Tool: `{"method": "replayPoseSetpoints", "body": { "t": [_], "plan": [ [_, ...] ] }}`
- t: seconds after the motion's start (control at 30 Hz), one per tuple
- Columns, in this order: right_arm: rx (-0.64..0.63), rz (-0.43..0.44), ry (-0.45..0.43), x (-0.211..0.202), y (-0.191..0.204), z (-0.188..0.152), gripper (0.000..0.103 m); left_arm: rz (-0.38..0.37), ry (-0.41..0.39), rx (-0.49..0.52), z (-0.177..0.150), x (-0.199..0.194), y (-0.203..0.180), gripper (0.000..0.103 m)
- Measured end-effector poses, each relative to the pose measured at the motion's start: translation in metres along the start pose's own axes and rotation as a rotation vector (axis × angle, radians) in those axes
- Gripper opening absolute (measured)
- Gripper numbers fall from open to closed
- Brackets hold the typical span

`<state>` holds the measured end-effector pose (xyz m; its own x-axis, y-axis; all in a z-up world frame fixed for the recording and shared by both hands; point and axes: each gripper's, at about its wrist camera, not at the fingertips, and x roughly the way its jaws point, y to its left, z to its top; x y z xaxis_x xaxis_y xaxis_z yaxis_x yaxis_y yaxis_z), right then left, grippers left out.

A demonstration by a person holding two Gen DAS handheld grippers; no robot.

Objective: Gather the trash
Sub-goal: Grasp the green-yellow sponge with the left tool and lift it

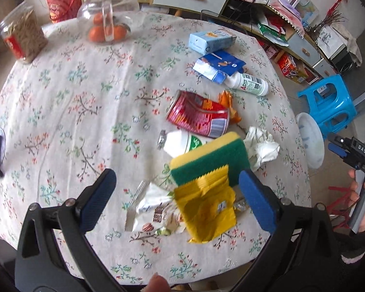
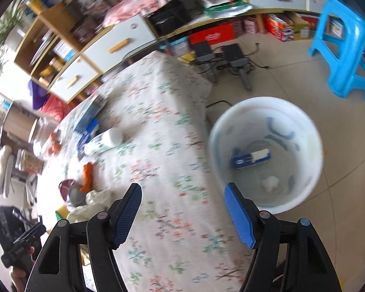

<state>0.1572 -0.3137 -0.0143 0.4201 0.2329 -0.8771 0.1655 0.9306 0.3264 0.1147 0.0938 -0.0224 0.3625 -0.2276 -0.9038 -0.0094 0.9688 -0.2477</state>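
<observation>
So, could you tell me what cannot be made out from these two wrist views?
- Left wrist view: the white bottle has its lower part hidden behind the sponge.
- Left wrist view: the white bin is partly hidden by the table edge, so its contents do not show.
- Right wrist view: blur leaves the small white lump in the bin unidentifiable.
- Right wrist view: the red can is partly hidden behind crumpled wrappers.

From our left gripper we look steeply down, close over the table; our right view tilts toward the bucket; both share it.
</observation>
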Motion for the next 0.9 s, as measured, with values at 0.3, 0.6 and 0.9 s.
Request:
{"method": "replayPoseSetpoints", "body": {
  "t": [0.3, 0.6, 0.9],
  "plan": [
    [-0.091, 0.039, 0.04, 0.019, 0.056, -0.018, 0.072, -0.119, 0.037, -0.028, -0.008, 0.005, 0.009, 0.094],
    [-0.121, 0.059, 0.056, 0.028, 0.078, -0.025, 0.072, -0.144, -0.005, 0.032, 0.006, 0.003, -0.011, 0.09],
    [-0.115, 0.058, 0.06, 0.03, 0.079, -0.024, 0.072, -0.061, 0.045, 0.194, 0.013, 0.029, -0.054, 0.082]
  ]
}}
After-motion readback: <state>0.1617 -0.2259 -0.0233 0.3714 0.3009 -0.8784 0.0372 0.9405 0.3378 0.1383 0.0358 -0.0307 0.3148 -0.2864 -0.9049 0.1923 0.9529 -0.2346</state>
